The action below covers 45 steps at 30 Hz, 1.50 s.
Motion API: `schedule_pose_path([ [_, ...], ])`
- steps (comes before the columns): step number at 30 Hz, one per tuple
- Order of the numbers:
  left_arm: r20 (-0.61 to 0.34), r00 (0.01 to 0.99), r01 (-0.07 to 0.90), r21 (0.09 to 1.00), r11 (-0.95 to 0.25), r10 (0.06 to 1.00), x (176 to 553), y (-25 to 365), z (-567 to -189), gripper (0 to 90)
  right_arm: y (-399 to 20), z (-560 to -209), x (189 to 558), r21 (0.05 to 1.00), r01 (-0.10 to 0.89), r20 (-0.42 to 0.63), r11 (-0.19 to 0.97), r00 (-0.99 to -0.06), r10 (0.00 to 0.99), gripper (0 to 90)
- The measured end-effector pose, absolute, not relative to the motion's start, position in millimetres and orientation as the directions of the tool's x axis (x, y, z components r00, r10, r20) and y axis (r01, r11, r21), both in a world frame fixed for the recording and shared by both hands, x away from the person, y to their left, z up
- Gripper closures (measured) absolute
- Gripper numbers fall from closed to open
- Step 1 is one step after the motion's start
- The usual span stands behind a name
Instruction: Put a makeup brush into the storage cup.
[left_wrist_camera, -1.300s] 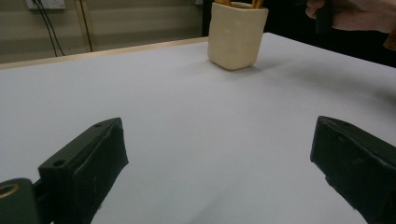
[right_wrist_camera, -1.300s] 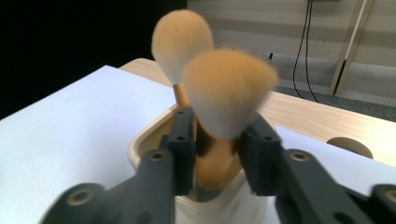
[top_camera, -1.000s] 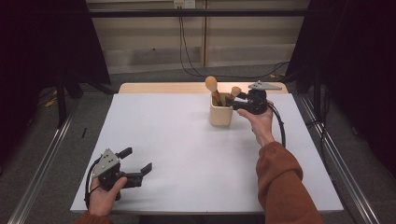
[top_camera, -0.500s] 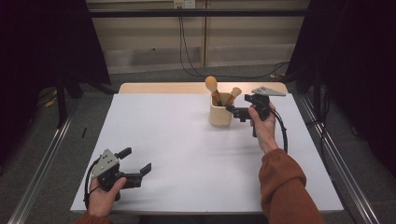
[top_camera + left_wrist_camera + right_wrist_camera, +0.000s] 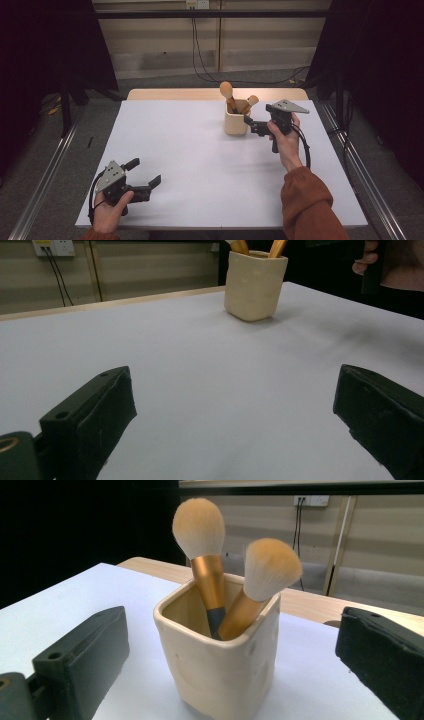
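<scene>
White tabletop: the largest item, a flat matte sheet over a wooden board whose bare edge shows along the far side; it carries everything listed below, and the cup serves as my reference mark throughout. Cream cup: a squarish ceramic holder with rounded corners and dimpled walls, standing upright on the far half of the tabletop, right of centre; in the right gripper view it stands close in front of my jaws, between their lines but touched by neither. My right tool: held level just to the right of the cup, pointing at it, its grey three-cornered plate on top and its cable trailing back along my wrist; its jaws have just been opening and now stand spread wide, with the cup in front of them and nothing pinched. My left tool: well apart from the cup, near the front left corner of the tabletop, jaws spread wide over bare surface and gripping nothing; from its own camera the cup appears far ahead. Taller brush: gold ferrule, pale round head, standing in the cup and leaning towards its far left wall. Shorter brush: orange-tinted head, standing in the cup just right of the taller one, tilted rightwards, the two handles crossing inside.
</scene>
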<state>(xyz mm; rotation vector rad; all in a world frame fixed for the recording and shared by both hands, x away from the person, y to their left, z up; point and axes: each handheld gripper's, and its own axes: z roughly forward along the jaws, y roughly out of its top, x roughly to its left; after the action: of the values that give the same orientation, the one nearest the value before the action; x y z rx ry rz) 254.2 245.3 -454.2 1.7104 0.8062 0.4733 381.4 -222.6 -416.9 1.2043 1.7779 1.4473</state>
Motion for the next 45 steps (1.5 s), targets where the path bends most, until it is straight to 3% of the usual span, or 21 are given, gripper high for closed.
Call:
schedule_pose_path([
  [37, -0.094, 0.672, 0.275, 0.953, -0.129, 0.734, 246.5, 249.3, -453.3, 2.9, -244.1, -428.3, 292.7, 0.963, 0.267, 0.092, 0.040, -0.466, 0.880, 1.1],
  [45, -0.106, 0.665, 0.290, 0.949, -0.126, 0.739, 245.5, 250.2, -454.7, 2.9, -257.3, -437.3, 268.6, 0.957, 0.289, 0.105, 0.029, -0.435, 0.894, 1.4],
])
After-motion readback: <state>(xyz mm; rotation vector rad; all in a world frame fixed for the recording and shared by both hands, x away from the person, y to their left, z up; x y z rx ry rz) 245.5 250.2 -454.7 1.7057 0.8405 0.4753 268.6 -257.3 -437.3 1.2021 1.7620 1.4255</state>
